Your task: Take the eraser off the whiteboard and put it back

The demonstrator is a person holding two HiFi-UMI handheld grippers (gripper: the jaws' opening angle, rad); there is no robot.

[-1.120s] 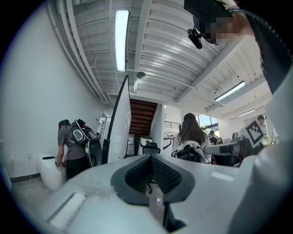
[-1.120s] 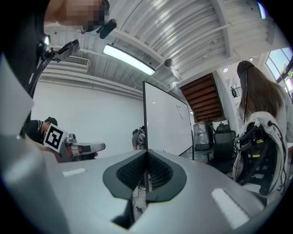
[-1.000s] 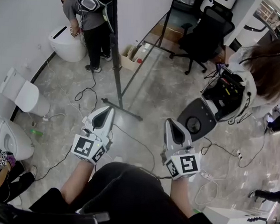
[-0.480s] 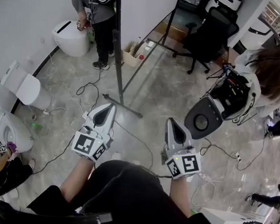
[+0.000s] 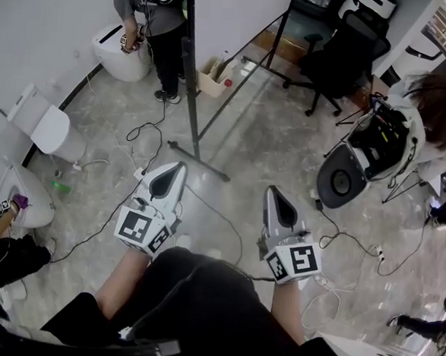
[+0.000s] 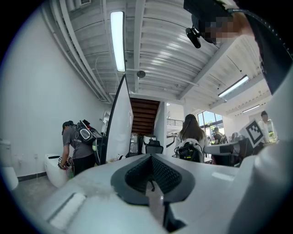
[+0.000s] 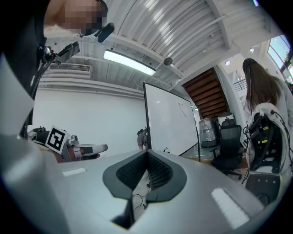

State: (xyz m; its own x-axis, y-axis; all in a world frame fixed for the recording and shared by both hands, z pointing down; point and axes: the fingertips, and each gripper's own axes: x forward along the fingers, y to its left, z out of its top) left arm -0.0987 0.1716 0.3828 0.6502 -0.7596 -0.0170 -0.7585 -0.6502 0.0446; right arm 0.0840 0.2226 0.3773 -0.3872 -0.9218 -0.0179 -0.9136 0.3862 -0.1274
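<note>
My left gripper [image 5: 178, 167], right gripper [image 5: 272, 192]: jaws pressed together, empty. Risk: feet snagging black floor cables [image 5: 135, 131] before tall white whiteboard [image 5: 234, 14].

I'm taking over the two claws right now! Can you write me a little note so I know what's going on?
Left claw: shut, nothing in it.
Right claw: shut, nothing in it. Both point level, side by side.
Whiteboard: stands ahead, some way off and probably out of reach from here.
Eraser: too small to pick out for sure from here.
Done: nothing; the eraser is not taken yet.
Left: walk up to the board, take the eraser off, then put it back.
</note>
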